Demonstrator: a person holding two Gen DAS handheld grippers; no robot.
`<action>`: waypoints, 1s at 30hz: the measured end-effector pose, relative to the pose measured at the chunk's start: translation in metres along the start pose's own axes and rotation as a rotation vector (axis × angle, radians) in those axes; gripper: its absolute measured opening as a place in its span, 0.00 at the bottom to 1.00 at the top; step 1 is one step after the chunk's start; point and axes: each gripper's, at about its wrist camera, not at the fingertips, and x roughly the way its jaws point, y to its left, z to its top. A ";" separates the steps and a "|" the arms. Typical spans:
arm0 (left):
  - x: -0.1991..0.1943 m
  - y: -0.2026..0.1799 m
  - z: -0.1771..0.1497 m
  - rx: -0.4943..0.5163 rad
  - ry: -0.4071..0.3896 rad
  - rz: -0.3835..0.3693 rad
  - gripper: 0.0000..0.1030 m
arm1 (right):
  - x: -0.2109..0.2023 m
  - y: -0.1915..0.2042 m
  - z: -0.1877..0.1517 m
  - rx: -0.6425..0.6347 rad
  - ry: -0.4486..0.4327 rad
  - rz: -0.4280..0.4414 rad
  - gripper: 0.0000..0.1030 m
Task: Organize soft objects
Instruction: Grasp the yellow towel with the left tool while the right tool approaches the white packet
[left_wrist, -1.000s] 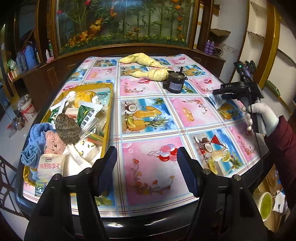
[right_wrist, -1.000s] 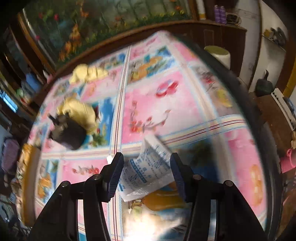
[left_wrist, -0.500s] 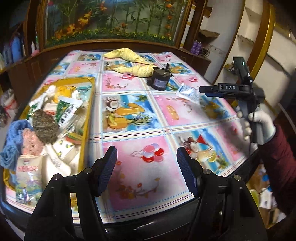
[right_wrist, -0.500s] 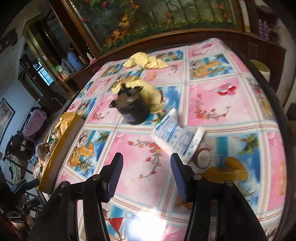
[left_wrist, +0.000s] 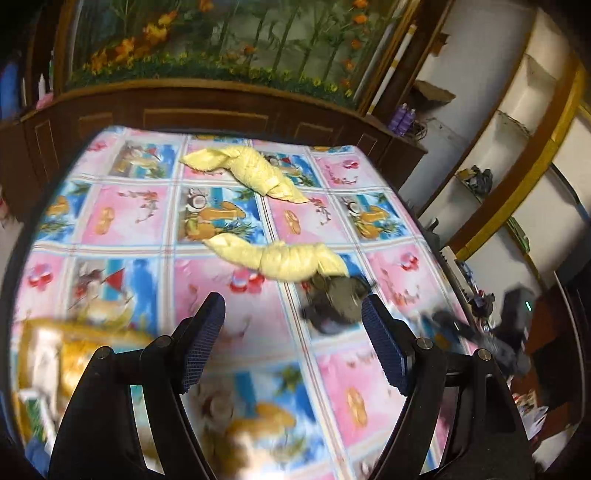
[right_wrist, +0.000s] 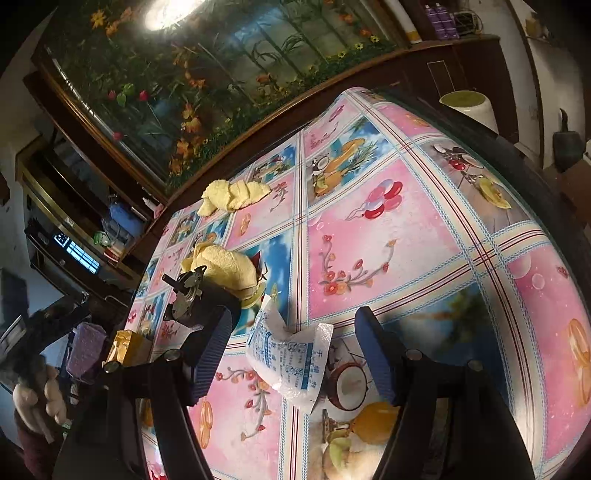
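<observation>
The right hand-held gripper (right_wrist: 291, 358) is hanging over the worktop (right_wrist: 424, 236) with its jaws parting, and the white sachet with blue print (right_wrist: 290, 360) is lying flat on the patterned cloth in the gap between them, with neither pad pressing on it; so this hand-held gripper is released; just beyond its left finger the small dark motor (right_wrist: 199, 299) is sitting on the cloth, with a rolled yellow towel (right_wrist: 229, 269) touching its far side; further out, near the far edge, a second yellow towel (right_wrist: 232, 194) is lying apart from the first; at the left border a gloved hand (right_wrist: 35, 398) is showing, blurred. The left hand-held gripper (left_wrist: 291, 341) is likewise opening, its jaws standing wide and released with only bare cloth between the pads; the view is smeared by motion; just ahead of its right finger the dark motor is showing as a blur, and the nearer yellow towel is lying ahead of the gap, its right end against the motor; the other towel is lying further ahead toward the far edge; down to the left of the left finger a yellow tray (left_wrist: 74, 332) full of soft things is appearing, too blurred to tell its contents.
</observation>
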 end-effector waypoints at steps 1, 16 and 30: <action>0.022 0.003 0.011 -0.012 0.021 0.016 0.75 | 0.000 -0.002 0.000 0.002 -0.003 0.006 0.67; 0.160 -0.006 0.033 0.106 0.262 0.232 0.73 | 0.009 -0.010 -0.003 0.013 0.040 0.025 0.67; 0.031 0.001 -0.067 0.105 0.351 -0.049 0.72 | 0.018 -0.004 -0.011 -0.021 0.080 0.031 0.67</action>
